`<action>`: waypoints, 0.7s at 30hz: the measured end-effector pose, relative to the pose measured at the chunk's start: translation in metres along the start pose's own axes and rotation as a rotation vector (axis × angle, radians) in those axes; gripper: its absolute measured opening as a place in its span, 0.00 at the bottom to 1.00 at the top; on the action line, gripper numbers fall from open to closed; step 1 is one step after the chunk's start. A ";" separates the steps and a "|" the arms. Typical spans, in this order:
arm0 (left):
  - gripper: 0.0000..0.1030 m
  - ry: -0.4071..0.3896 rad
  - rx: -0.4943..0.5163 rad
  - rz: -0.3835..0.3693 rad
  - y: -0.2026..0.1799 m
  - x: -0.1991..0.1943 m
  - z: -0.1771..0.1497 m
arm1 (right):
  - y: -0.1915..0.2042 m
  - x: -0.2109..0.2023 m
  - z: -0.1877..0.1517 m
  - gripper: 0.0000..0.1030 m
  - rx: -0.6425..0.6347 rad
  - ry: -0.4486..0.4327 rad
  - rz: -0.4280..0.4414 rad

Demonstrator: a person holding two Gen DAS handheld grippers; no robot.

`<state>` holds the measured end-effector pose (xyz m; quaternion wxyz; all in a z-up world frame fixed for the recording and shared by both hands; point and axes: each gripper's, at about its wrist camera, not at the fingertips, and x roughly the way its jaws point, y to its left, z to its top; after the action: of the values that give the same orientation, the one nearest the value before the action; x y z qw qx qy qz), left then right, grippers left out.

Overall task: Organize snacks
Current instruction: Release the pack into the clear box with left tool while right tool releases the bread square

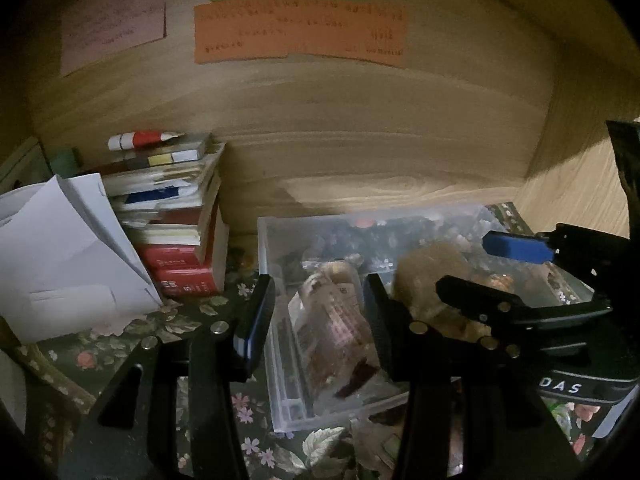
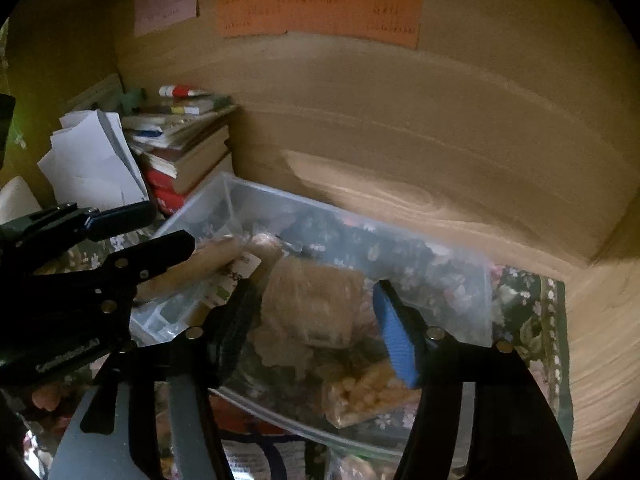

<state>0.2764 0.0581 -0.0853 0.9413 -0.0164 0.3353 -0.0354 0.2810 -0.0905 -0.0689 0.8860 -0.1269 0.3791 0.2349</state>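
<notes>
A clear plastic bin (image 1: 266,264) stands on a floral cloth against the wooden back wall; it also shows in the right wrist view (image 2: 486,304). Inside lie clear snack packets: a brown-and-red wrapped one (image 1: 332,340), a tan bag (image 2: 316,300) and a bag of small yellow pieces (image 2: 372,396). My left gripper (image 1: 316,320) is open over the bin's left end, its fingers either side of the wrapped packet. My right gripper (image 2: 316,332) is open over the bin's middle, straddling the tan bag; it shows from the side in the left wrist view (image 1: 492,268).
A stack of books (image 1: 180,220) with a red-and-white tube on top stands left of the bin. Loose white papers (image 1: 64,256) lean beside them. Orange (image 1: 300,28), green and pink notes hang on the back wall. A wooden side wall (image 2: 600,320) closes the right.
</notes>
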 end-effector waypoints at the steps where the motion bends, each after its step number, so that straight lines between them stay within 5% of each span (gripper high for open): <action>1: 0.44 -0.005 -0.002 -0.001 0.000 -0.004 0.000 | 0.000 -0.003 0.000 0.57 0.001 -0.007 -0.003; 6: 0.45 -0.039 0.004 -0.007 -0.001 -0.030 -0.002 | 0.001 -0.022 -0.004 0.57 0.004 -0.051 -0.018; 21: 0.77 -0.049 0.005 -0.003 -0.004 -0.096 -0.045 | -0.010 -0.092 -0.056 0.65 0.045 -0.153 -0.059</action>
<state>0.1734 0.0610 -0.0599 0.9493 -0.0155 0.3119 -0.0372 0.1963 -0.1510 -0.0395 0.9216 -0.0996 0.3114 0.2091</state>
